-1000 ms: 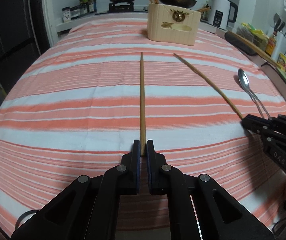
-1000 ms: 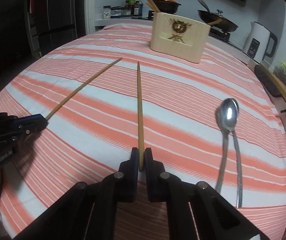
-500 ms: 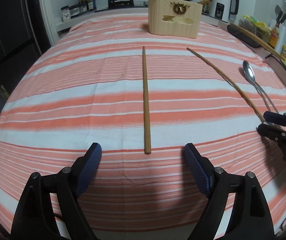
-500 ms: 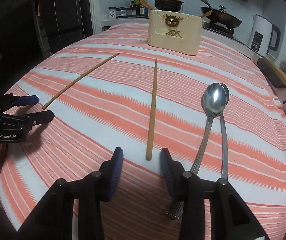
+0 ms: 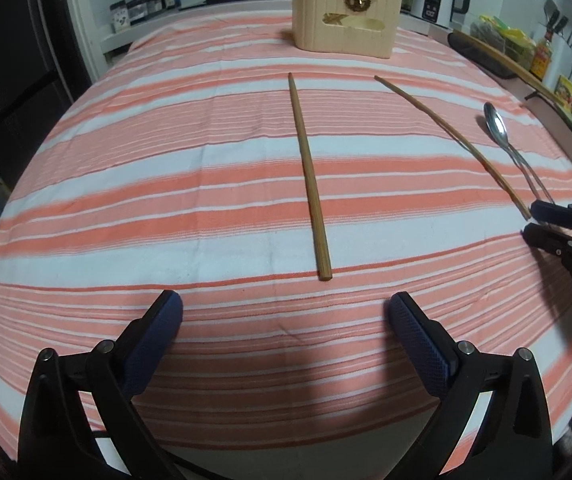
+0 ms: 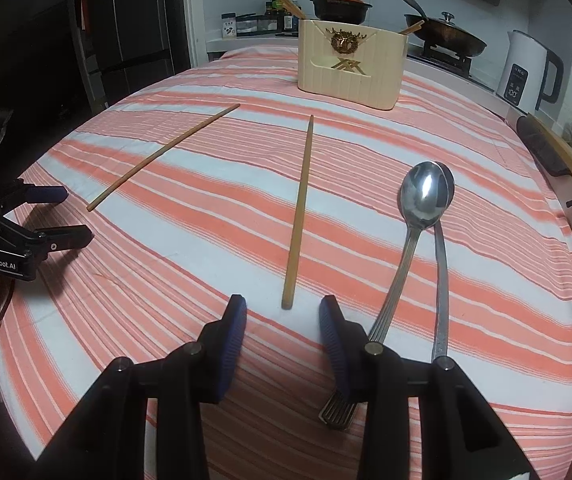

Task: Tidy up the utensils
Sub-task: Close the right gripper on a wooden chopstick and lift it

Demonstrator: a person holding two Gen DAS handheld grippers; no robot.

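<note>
Left gripper (image 5: 282,312) jaws just opened wide; right gripper (image 6: 282,312) jaws parted.

Striped tablecloth (image 5: 166,200) under chopsticks (image 5: 310,184), spoons (image 6: 422,200), holder (image 6: 352,64)

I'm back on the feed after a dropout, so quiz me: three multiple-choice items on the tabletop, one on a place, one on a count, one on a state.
1. Where is the utensil holder?
A. At the far end of the striped cloth
B. Beside the spoons
C. Off the table

2. How many spoons lie on the cloth?
A. One
B. Two
C. Four

3. How is the right gripper?
A. Shut on a chopstick
B. Shut on a spoon
C. Open, with the chopstick end just ahead of it

Key: 1 A, it stands beyond both chopsticks; 2 B, two bowls overlap, with two separate handles; 3 C, its jaws have just been opening and nothing touches the pads.
</note>
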